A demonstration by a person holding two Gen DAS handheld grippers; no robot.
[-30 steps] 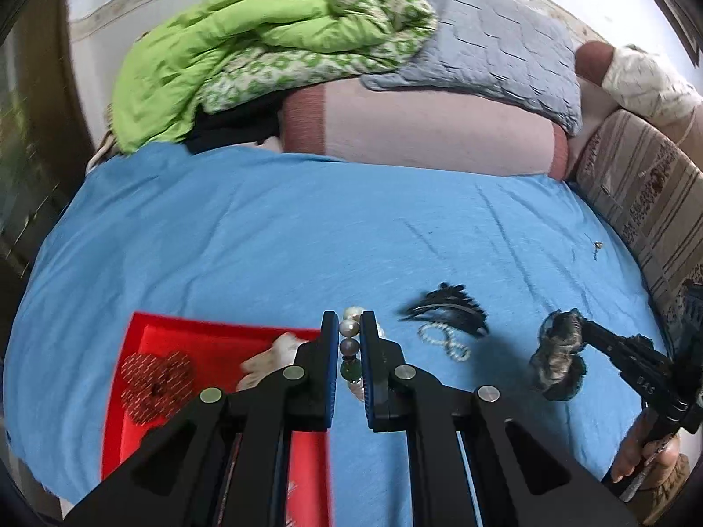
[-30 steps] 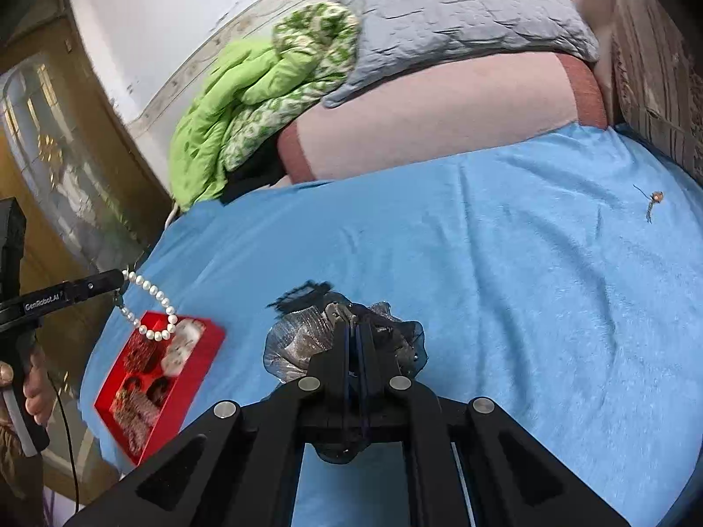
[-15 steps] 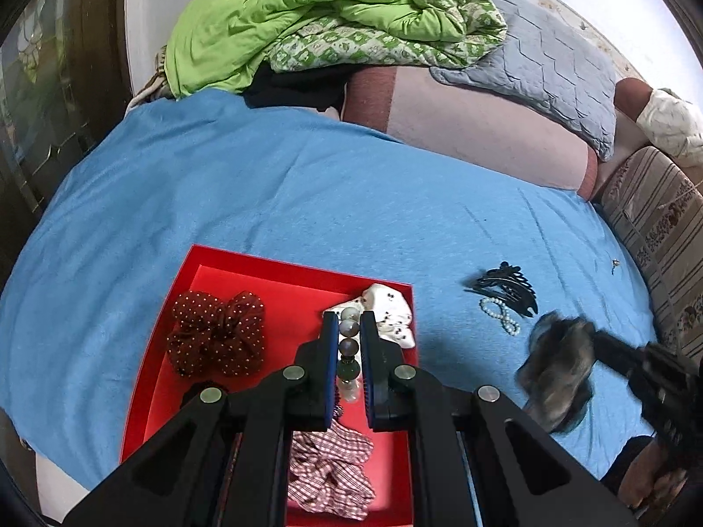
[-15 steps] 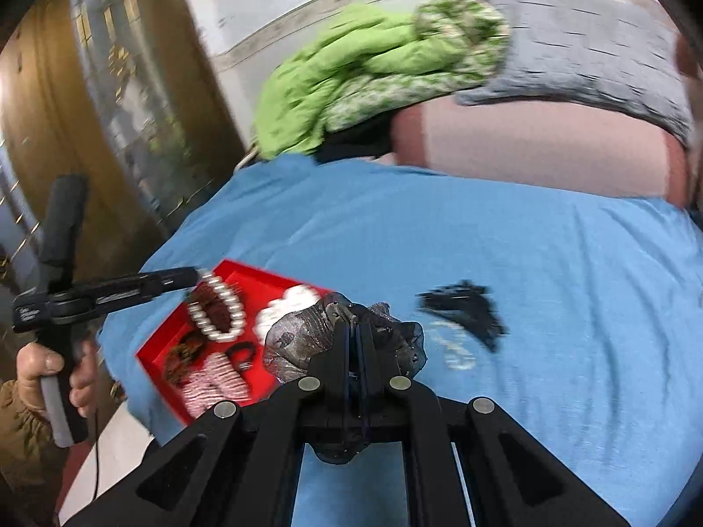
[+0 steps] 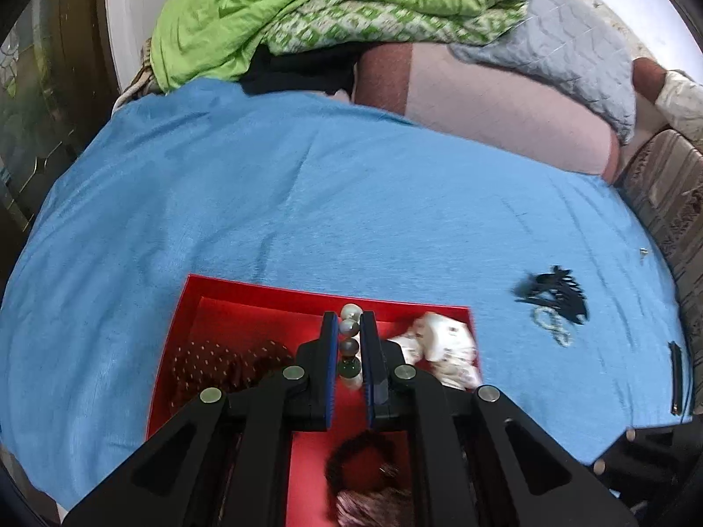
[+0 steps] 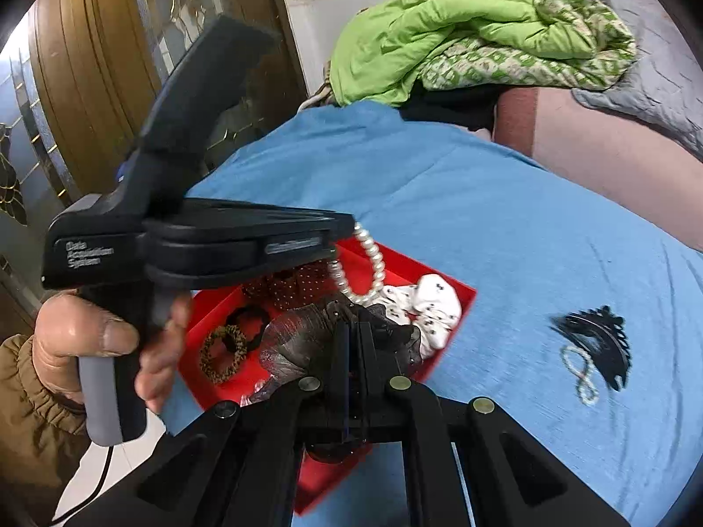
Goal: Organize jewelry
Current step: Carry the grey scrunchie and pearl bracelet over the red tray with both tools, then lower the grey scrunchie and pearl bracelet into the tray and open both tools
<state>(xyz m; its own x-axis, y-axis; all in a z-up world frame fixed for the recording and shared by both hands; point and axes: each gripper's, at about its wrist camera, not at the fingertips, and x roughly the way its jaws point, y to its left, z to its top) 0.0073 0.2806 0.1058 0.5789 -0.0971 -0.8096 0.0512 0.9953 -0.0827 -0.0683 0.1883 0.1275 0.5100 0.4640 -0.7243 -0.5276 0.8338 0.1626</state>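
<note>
My left gripper (image 5: pixel 349 342) is shut on a pearl bracelet (image 5: pixel 350 329) and holds it over the red tray (image 5: pixel 272 298). In the right wrist view the bracelet (image 6: pixel 367 268) hangs in a loop from the left gripper (image 6: pixel 345 237) above the tray (image 6: pixel 465 292). My right gripper (image 6: pixel 353 342) is shut on a dark sheer scrunchie (image 6: pixel 303 342) over the tray's near side. The tray holds a dotted maroon scrunchie (image 5: pixel 219 360), a white patterned scrunchie (image 5: pixel 443 342), and a leopard scrunchie (image 6: pixel 222 353).
A black claw hair clip (image 5: pixel 556 292) and a small bead bracelet (image 5: pixel 551 327) lie on the blue bedsheet (image 5: pixel 307 202) right of the tray. Pillows and a green quilt (image 5: pixel 307 13) are piled at the head. A wooden door (image 6: pixel 88 88) stands left.
Both grippers have moved left with their loads and are now over the red tray. The right gripper has come close beside the left one.
</note>
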